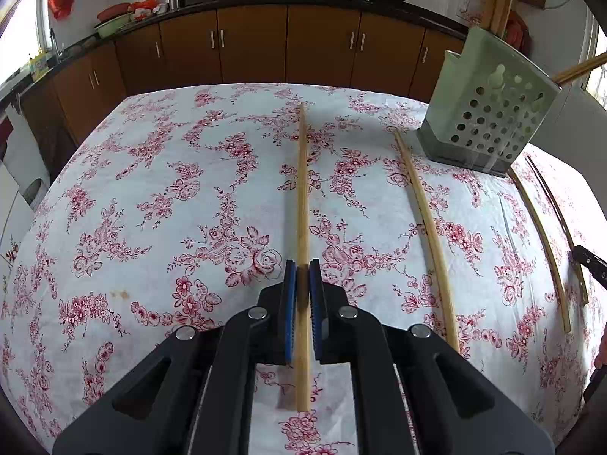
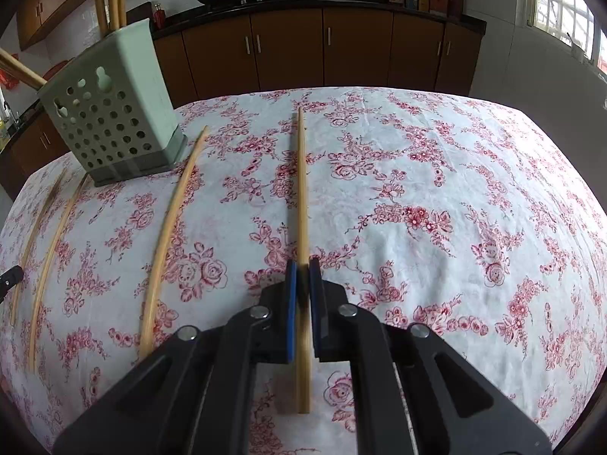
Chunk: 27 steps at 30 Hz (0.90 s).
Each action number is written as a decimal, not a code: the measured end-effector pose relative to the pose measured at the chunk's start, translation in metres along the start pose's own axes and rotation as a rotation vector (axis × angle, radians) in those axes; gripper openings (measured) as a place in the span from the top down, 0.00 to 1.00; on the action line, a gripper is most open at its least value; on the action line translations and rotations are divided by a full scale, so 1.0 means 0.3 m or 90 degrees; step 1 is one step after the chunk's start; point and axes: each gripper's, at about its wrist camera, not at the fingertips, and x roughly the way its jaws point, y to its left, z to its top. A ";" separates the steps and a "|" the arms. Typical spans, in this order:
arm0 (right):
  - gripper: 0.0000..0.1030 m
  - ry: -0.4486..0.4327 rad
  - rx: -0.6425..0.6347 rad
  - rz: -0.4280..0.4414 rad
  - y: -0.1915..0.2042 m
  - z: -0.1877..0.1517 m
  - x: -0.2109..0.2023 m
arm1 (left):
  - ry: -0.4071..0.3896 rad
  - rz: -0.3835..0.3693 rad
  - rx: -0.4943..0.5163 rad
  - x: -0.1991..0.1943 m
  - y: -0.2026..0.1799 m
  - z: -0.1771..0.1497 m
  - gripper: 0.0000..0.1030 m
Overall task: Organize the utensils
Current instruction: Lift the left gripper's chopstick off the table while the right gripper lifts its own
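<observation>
In the left wrist view my left gripper [image 1: 302,265] is shut on a long bamboo chopstick [image 1: 302,189], which runs straight away from me on the flowered tablecloth. In the right wrist view my right gripper [image 2: 302,263] is shut on another chopstick [image 2: 301,189]; a shadow to its left shows its far end off the cloth. The pale green perforated utensil holder [image 1: 489,113] [image 2: 110,113] stands on the table with several chopsticks upright in it. Loose chopsticks [image 1: 425,235] [image 2: 170,235] lie between the holder and each gripper.
More chopsticks lie near the table's edge [image 1: 542,250] [image 2: 53,254]. A black part pokes in at the right edge [image 1: 590,263] of the left view and at the left edge [image 2: 9,278] of the right view. Brown cabinets [image 1: 250,45] and a counter with woks stand behind the table.
</observation>
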 end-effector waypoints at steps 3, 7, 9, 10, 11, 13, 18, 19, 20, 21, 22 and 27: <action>0.92 0.001 0.010 0.005 -0.014 0.008 0.008 | -0.008 -0.015 0.002 0.003 0.013 -0.003 0.92; 0.92 -0.007 0.000 -0.002 -0.010 -0.005 0.001 | -0.010 -0.021 0.005 0.002 0.004 -0.004 0.89; 0.92 -0.007 0.002 0.000 -0.012 -0.007 -0.002 | -0.010 -0.018 0.007 0.001 -0.007 -0.004 0.89; 0.92 -0.007 0.003 0.000 -0.014 -0.008 -0.003 | -0.011 -0.017 0.008 -0.003 -0.011 -0.010 0.88; 0.92 -0.007 0.003 0.000 -0.011 -0.011 -0.005 | -0.011 -0.016 0.009 -0.007 -0.009 -0.013 0.88; 0.92 -0.007 0.000 -0.003 -0.007 -0.013 -0.006 | -0.011 -0.015 0.010 -0.007 -0.011 -0.013 0.88; 0.92 -0.007 -0.009 -0.004 0.006 -0.043 -0.031 | -0.010 -0.007 0.018 -0.013 -0.013 -0.020 0.88; 0.92 -0.007 -0.011 -0.003 0.006 -0.051 -0.038 | -0.010 -0.006 0.020 -0.015 -0.014 -0.022 0.88; 0.92 -0.006 -0.011 -0.002 0.006 -0.055 -0.041 | -0.010 -0.005 0.020 -0.017 -0.014 -0.025 0.88; 0.92 -0.006 -0.010 0.000 0.004 -0.060 -0.046 | -0.010 -0.005 0.021 -0.018 -0.014 -0.026 0.88; 0.92 -0.006 -0.010 0.000 0.003 -0.065 -0.051 | -0.010 -0.005 0.021 -0.020 -0.013 -0.029 0.88; 0.92 -0.006 -0.010 0.001 0.002 -0.074 -0.058 | -0.009 -0.001 0.024 -0.031 -0.013 -0.041 0.88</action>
